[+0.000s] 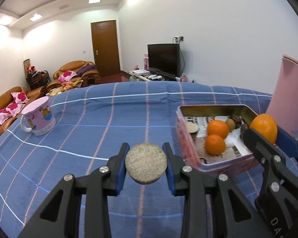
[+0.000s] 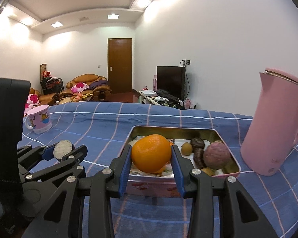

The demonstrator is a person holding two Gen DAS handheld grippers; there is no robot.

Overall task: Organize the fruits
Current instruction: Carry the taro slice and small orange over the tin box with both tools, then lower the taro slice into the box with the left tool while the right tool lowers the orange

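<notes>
My left gripper (image 1: 146,163) is shut on a round pale sesame-coated cake (image 1: 146,162), held above the blue checked cloth, left of the pink tin box (image 1: 190,156). It also shows in the right wrist view (image 2: 64,150). My right gripper (image 2: 151,158) is shut on a large orange (image 2: 151,155), held over the near edge of the tin (image 2: 235,167). It also shows in the left wrist view (image 1: 265,134). In the tin lie two smaller oranges (image 1: 217,129), a kiwi (image 2: 186,148), dark chocolate-coloured pieces (image 2: 197,142) and a purple round cake (image 2: 217,155).
A pink jug (image 2: 276,129) stands right of the tin. A pink cartoon mug (image 1: 38,119) stands at the far left of the table. The blue cloth (image 1: 109,119) covers the whole table. Sofas, a door and a television lie beyond.
</notes>
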